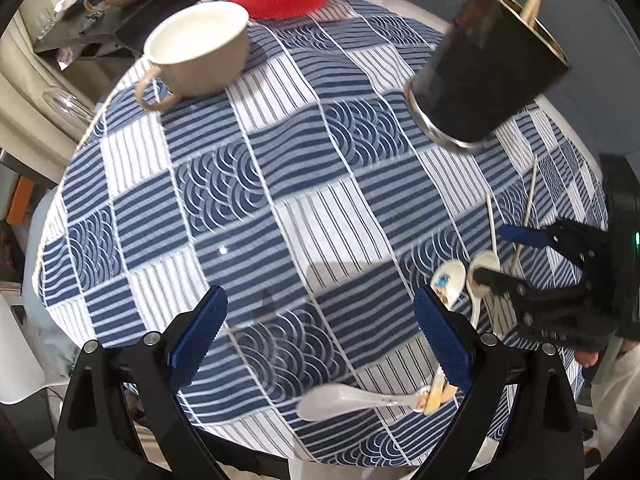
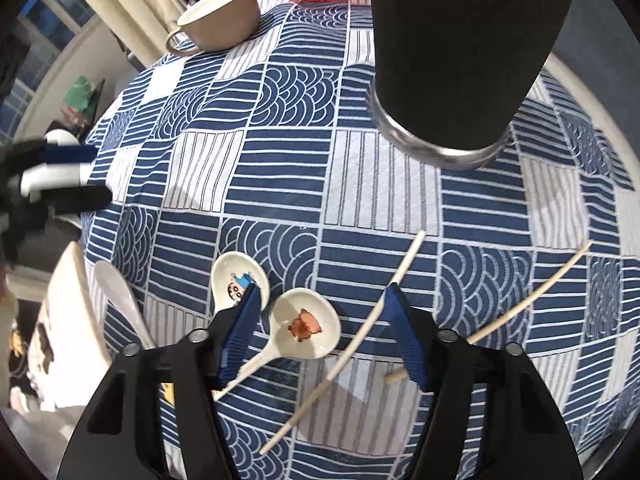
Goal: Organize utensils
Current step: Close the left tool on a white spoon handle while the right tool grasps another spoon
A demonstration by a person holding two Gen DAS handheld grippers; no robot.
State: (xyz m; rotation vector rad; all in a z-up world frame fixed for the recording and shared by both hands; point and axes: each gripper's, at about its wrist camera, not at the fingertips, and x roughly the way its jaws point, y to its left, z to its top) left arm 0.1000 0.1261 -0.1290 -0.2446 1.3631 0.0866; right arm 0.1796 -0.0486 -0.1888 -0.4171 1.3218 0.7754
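Firstly, a round table covered with a blue and white patterned tablecloth (image 1: 280,184) is seen in both views. At about 1 o'clock in the left wrist view a tall black holder (image 1: 486,68) is standing on the cloth, and wooden chopstick ends are sticking out of its top. A beige cup (image 1: 200,52) is placed at 11 o'clock, and a red basket (image 1: 276,0) with apples is found at 12 o'clock behind it.

The left gripper (image 1: 320,332) is held above the cloth with its jaws wide apart, and nothing is between them. A plain white spoon (image 1: 344,400) is lying just below its right finger, at 6 o'clock.

The right gripper (image 2: 324,332) is also spread wide and empty. Between its fingers a spoon with a brown pig picture (image 2: 304,328) is lying on the cloth. A spoon with a blue cartoon (image 2: 236,280) is partly hidden by the left finger, at 9 o'clock of the pig spoon. Two loose chopsticks (image 2: 360,336) are lying at 3 o'clock of it, one running under the right finger and the other (image 2: 532,296) further out.
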